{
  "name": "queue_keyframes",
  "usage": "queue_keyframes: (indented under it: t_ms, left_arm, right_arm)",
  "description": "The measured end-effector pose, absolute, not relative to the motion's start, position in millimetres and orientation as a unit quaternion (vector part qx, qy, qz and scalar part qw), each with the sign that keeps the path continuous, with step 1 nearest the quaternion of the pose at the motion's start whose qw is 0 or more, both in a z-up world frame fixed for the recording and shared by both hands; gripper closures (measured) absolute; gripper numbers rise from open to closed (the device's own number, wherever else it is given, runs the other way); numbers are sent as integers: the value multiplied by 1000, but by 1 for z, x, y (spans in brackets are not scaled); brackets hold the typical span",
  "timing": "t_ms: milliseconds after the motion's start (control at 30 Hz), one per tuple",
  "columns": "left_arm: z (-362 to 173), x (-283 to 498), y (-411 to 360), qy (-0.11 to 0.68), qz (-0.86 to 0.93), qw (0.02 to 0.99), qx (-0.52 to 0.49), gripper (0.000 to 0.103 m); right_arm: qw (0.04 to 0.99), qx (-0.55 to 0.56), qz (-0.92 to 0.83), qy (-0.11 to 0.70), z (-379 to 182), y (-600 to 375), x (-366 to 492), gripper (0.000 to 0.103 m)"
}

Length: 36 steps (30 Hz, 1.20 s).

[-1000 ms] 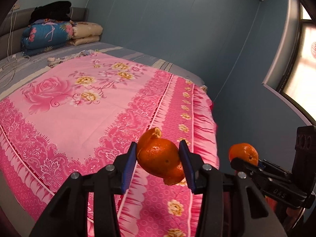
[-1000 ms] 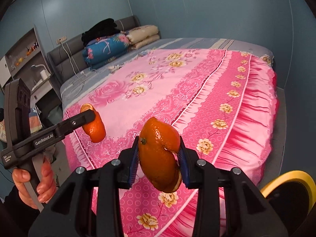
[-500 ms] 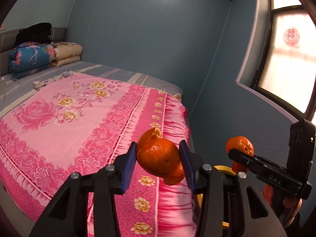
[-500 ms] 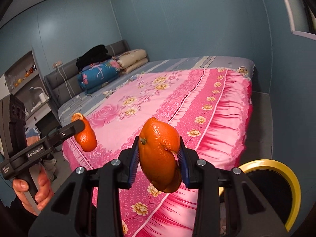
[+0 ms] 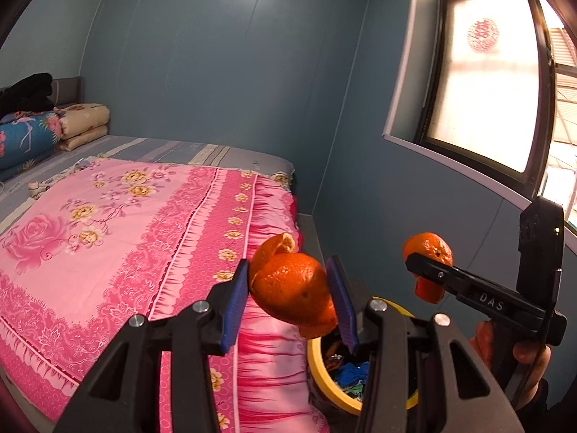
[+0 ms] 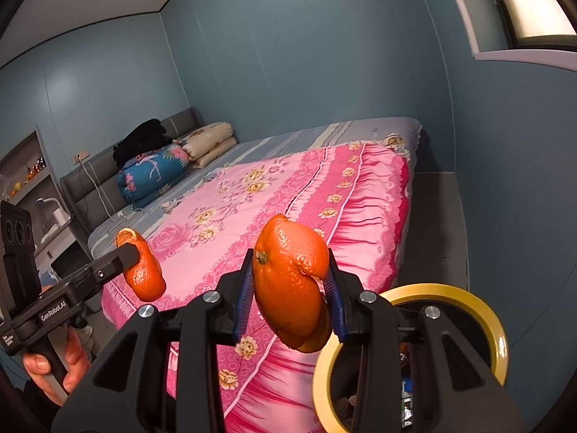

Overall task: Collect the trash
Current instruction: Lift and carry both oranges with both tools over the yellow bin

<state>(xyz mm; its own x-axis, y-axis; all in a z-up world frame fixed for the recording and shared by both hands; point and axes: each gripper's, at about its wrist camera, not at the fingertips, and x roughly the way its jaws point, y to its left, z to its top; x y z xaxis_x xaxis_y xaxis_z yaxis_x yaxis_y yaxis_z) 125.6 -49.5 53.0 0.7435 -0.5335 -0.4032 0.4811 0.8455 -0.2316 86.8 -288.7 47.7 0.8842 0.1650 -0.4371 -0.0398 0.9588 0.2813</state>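
My left gripper (image 5: 290,294) is shut on a piece of orange peel (image 5: 292,288), its blue pads pressing both sides. The right gripper (image 6: 290,290) is shut on a second orange peel (image 6: 288,281). Each view shows the other gripper beside it: the right gripper (image 5: 425,263) with its peel (image 5: 429,247) at the right of the left wrist view, the left gripper (image 6: 133,252) with its peel (image 6: 144,274) at the left of the right wrist view. A yellow-rimmed trash bin (image 6: 468,299) stands on the floor at the bed's foot, low and right of both grippers; its rim (image 5: 317,364) shows trash inside.
A bed with a pink floral cover (image 5: 108,238) fills the left. Folded quilts (image 6: 155,173) and dark clothes lie at the headboard. Blue walls close in on the right, with a window (image 5: 487,101) above the bin. A narrow strip of grey floor (image 6: 432,216) runs between bed and wall.
Both grippers have swung right and risen away from the bed, still holding their peels. The yellow-rimmed bin has come further into view below them, and the window now shows.
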Motion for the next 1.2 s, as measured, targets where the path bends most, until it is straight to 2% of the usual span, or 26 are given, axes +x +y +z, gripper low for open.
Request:
queue_keyframes:
  t_ms: [600,1200]
  left_arm:
    - [41,123,-123,243,-317,917,-13,62]
    - [-30,152,-190,319,-353,880,3,61]
  right_arm:
    - [956,186,-8,226,38,-355,67,68]
    - [931,242,-44,268,-14,-401,83,68]
